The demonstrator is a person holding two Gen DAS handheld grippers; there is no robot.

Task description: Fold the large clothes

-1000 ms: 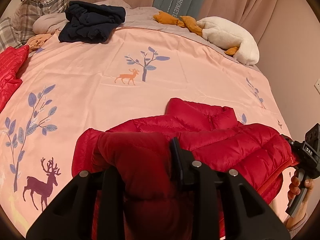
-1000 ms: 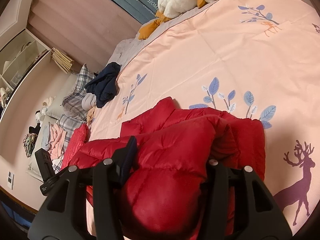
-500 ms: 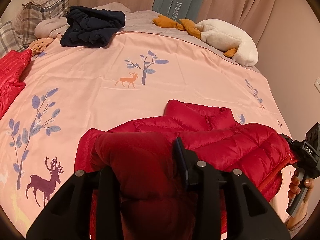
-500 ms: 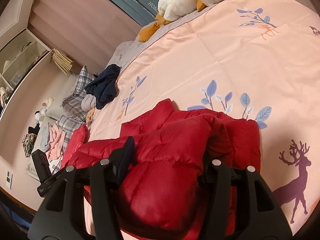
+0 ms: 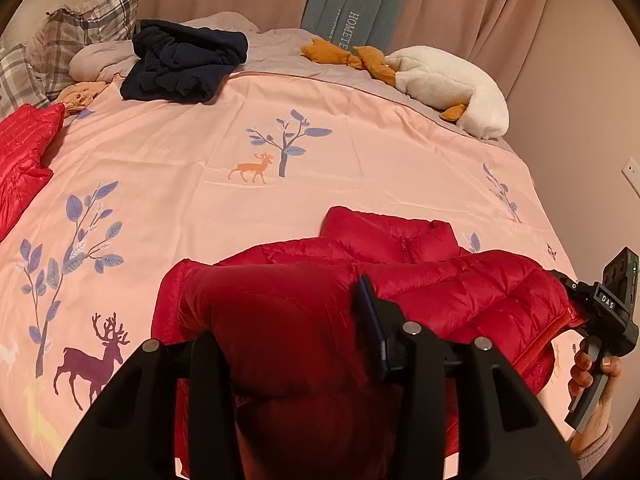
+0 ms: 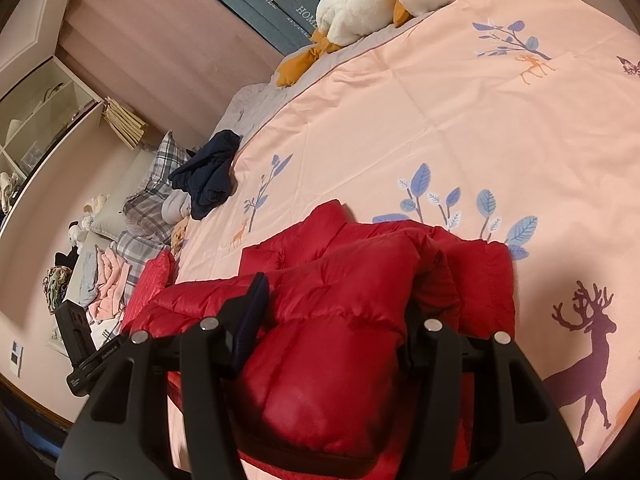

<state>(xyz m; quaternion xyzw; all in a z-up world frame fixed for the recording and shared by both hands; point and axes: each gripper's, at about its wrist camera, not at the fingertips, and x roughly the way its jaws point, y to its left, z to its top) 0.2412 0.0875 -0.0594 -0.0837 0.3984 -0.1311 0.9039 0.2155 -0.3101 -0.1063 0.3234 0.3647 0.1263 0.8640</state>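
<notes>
1. Red puffer jacket (image 5: pixel 420 280) lies partly folded on the pink bedspread (image 5: pixel 320 160), collar towards the pillows.
2. Left gripper (image 5: pixel 296 344): jaws clenched on a thick fold of the jacket.
3. Right gripper (image 6: pixel 332 320): jaws likewise clamp a bunched jacket fold.
4. A navy garment (image 5: pixel 184 66) sits well apart.

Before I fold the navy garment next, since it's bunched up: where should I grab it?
Judging by its pose, take the navy garment by its near edge, lying flat on the pink duvet, coming from the foot of the bed; the rest is piled.
</notes>
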